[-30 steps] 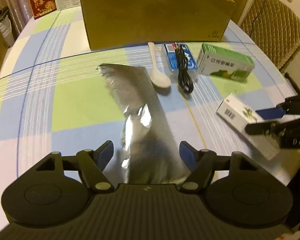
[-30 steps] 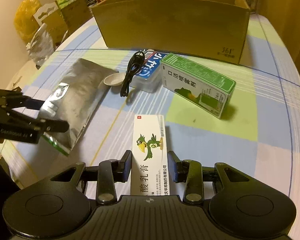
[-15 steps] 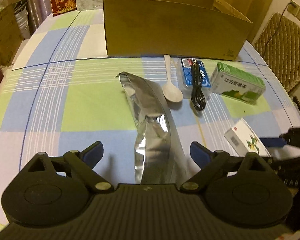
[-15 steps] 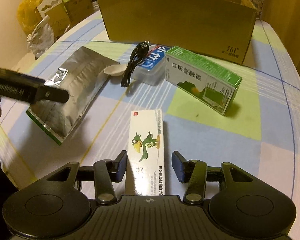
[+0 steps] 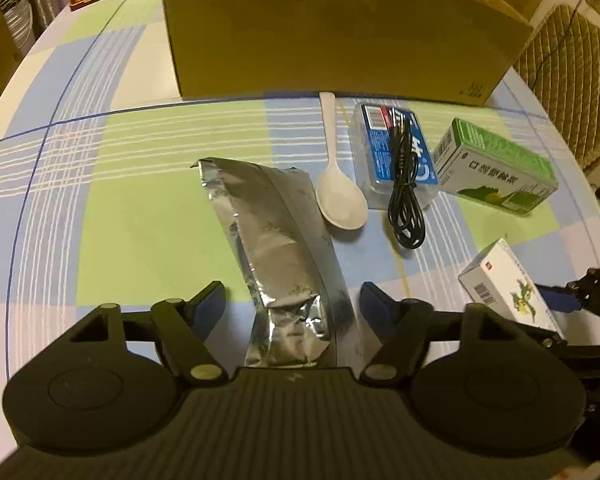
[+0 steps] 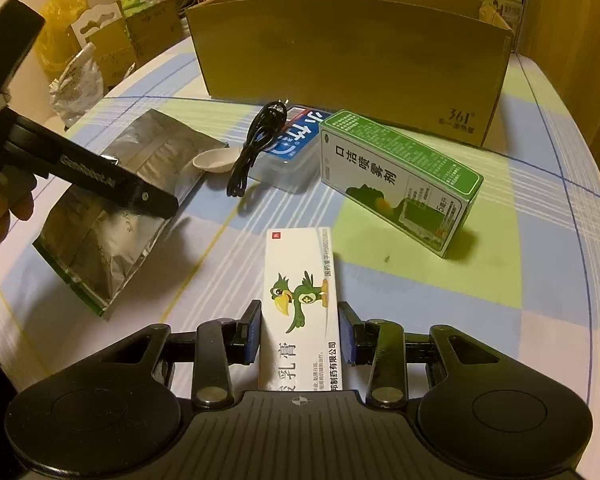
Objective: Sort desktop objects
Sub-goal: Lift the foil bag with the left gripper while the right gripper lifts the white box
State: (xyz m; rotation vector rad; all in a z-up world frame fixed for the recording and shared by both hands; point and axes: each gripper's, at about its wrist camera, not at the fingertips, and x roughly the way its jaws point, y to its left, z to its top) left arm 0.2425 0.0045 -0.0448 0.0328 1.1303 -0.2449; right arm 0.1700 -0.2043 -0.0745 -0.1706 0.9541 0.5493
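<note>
A silver foil pouch (image 5: 276,236) lies on the checked tablecloth, its near end between the wide-open jaws of my left gripper (image 5: 292,304); it also shows in the right wrist view (image 6: 112,216). My right gripper (image 6: 300,332) has its pads against both sides of a white ointment box with a green bird (image 6: 300,300), which also shows in the left wrist view (image 5: 508,292). A white spoon (image 5: 340,196), a blue-labelled clear case (image 5: 384,152) with a black cable (image 5: 404,184) on it, and a green-and-white box (image 5: 496,168) lie beyond.
A large open cardboard box (image 5: 332,28) stands at the back of the table, also in the right wrist view (image 6: 352,60). A padded chair (image 5: 572,76) is at the right. Bags and cartons (image 6: 84,60) stand off the table's left.
My left gripper has moved forward along the foil pouch, towards the cardboard box. My right gripper has closed in on the white ointment box, pads now touching its sides.
</note>
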